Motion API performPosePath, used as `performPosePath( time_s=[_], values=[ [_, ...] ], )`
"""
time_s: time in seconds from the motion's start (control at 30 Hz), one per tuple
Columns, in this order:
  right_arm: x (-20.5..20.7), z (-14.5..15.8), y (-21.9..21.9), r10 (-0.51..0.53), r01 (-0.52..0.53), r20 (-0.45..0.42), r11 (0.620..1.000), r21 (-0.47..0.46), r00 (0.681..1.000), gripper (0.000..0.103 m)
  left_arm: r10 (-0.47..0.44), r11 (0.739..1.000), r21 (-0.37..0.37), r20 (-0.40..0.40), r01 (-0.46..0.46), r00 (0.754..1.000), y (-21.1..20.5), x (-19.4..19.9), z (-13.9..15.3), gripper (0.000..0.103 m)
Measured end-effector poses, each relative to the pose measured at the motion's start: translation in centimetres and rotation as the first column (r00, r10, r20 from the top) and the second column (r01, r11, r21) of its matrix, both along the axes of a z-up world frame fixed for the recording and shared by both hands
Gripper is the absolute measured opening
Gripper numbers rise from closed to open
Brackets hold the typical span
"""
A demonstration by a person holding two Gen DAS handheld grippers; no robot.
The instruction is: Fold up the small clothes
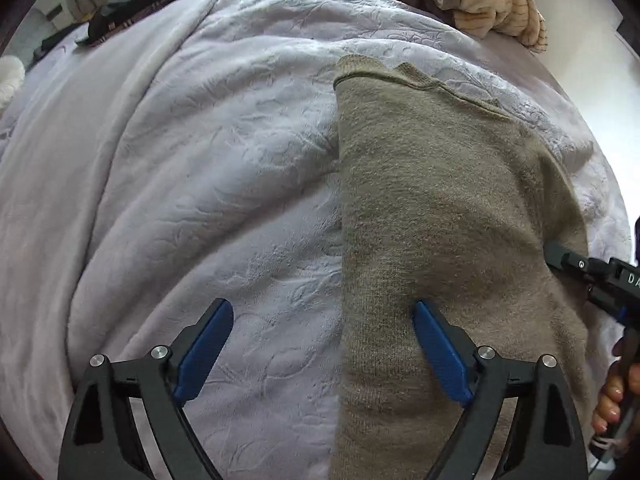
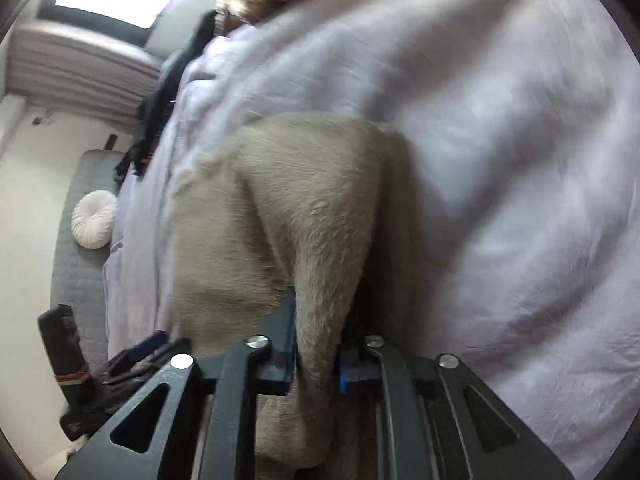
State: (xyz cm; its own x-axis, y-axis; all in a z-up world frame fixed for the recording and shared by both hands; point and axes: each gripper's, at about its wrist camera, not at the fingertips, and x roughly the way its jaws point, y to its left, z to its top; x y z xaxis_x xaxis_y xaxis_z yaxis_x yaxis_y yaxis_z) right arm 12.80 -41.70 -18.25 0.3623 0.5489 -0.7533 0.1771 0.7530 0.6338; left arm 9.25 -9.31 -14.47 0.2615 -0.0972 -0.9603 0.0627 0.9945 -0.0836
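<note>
The right claw point(image 2: 316, 364) pinched a bunched fold of the knit garment point(image 1: 432, 216) while the left claw point(image 1: 324, 348) gaped wide over its edge, so that small bite risked slipping and dragging the fold crooked.

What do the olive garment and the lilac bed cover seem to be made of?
Olive garment: looks like a soft fine knit, matte, with a ribbed edge and slight fuzz; fibre unclear. Lilac bed cover: seemingly plush fleece or velvet, an embossed swirling pattern pressed into a short pile.

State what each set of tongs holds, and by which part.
Right tongs pinch a raised fold at the side edge of the taupe knit garment. Left tongs are open, holding nothing.
</note>
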Motion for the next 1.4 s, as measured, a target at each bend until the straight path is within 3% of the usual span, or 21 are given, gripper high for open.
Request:
performPosePath(
  time_s=[0.03, 0.07, 0.2, 0.3, 0.47, 0.63, 0.67, 0.7, 0.73, 0.77, 0.87, 0.93, 1.0, 1.07, 1.23, 1.4],
  values=[
    [-0.5, 0.4, -0.4, -0.024, 0.023, -0.006, 0.999, -0.030, 1.000, 0.029, -0.003, 1.000, 0.002, 0.003, 0.003, 1.000, 0.3, 0.1, 0.3, 0.092],
    [-1.1, 0.8, -0.7, -0.033, 0.033, -0.008, 0.998, -0.058, 0.999, 0.032, -0.011, 1.000, 0.014, 0.006, 0.010, 1.000, 0.4, 0.0, 0.5, 0.092],
    [-2.4, 3.4, -1.2, -0.058, 0.051, -0.029, 0.982, -0.182, 0.998, 0.032, -0.031, 0.996, 0.081, -0.007, 0.032, 0.999, 1.4, 0.1, 1.2, 0.092],
    [-3.3, 5.7, -1.2, -0.052, 0.050, -0.008, 0.987, -0.153, 0.999, 0.032, -0.027, 0.997, 0.072, -0.018, 0.028, 0.999, 2.4, -0.5, 1.9, 0.092],
    [-6.5, 9.2, 1.2, 0.062, -0.055, 0.056, 0.992, -0.116, 0.997, 0.032, -0.055, 0.997, 0.045, -0.033, 0.056, 0.998, 1.9, -2.5, 2.3, 0.092],
    [-8.6, 7.7, 3.9, 0.156, -0.163, -0.055, 0.973, -0.163, 0.986, 0.043, -0.061, 0.997, 0.034, -0.104, 0.065, 0.993, 0.7, -4.1, 0.1, 0.092],
    [-9.0, 6.8, 3.8, 0.159, -0.172, -0.088, 0.972, -0.159, 0.983, 0.043, -0.057, 0.998, 0.028, -0.113, 0.061, 0.992, 0.7, -4.3, -0.2, 0.092],
    [-9.1, 6.3, 4.0, 0.158, -0.173, -0.107, 0.974, -0.145, 0.982, 0.035, -0.054, 0.998, 0.024, -0.118, 0.057, 0.991, 0.6, -4.5, -0.5, 0.092],
    [-9.3, 6.1, 4.0, 0.155, -0.168, -0.102, 0.977, -0.129, 0.983, 0.010, -0.054, 0.998, 0.027, -0.119, 0.058, 0.991, 0.6, -4.5, -0.6, 0.092],
    [-9.4, 6.1, 3.9, 0.150, -0.163, -0.099, 0.977, -0.137, 0.984, 0.007, -0.056, 0.998, 0.033, -0.118, 0.061, 0.991, 0.6, -4.6, -0.9, 0.092],
    [-10.0, 4.0, 3.2, 0.123, -0.147, -0.130, 0.970, -0.195, 0.984, 0.007, -0.056, 0.998, 0.033, -0.137, 0.061, 0.989, 0.8, -4.9, -2.1, 0.092],
    [-10.4, 1.7, 2.5, 0.096, -0.130, -0.181, 0.974, -0.187, 0.979, 0.007, -0.056, 0.998, 0.025, -0.161, 0.061, 0.985, 0.9, -5.0, -2.8, 0.092],
    [-10.4, 1.3, 2.2, 0.076, -0.108, -0.184, 0.980, -0.170, 0.980, 0.008, -0.060, 0.997, 0.030, -0.162, 0.065, 0.985, 1.0, -5.1, -3.0, 0.092],
    [-10.8, 1.6, 2.0, 0.069, -0.102, -0.191, 0.980, -0.172, 0.979, 0.018, -0.066, 0.996, 0.043, -0.155, 0.074, 0.986, 0.8, -5.3, -2.9, 0.092],
    [-11.9, 2.6, 0.9, 0.038, -0.070, -0.206, 0.985, -0.155, 0.978, 0.019, -0.047, 0.997, 0.055, -0.172, 0.057, 0.984, 0.9, -6.9, -2.8, 0.092],
    [-12.2, 6.8, 0.3, 0.020, -0.027, -0.057, 0.990, -0.138, 0.998, 0.019, -0.019, 0.997, 0.071, -0.184, 0.033, 0.983, 1.0, -7.1, -2.2, 0.092]
  ],
)
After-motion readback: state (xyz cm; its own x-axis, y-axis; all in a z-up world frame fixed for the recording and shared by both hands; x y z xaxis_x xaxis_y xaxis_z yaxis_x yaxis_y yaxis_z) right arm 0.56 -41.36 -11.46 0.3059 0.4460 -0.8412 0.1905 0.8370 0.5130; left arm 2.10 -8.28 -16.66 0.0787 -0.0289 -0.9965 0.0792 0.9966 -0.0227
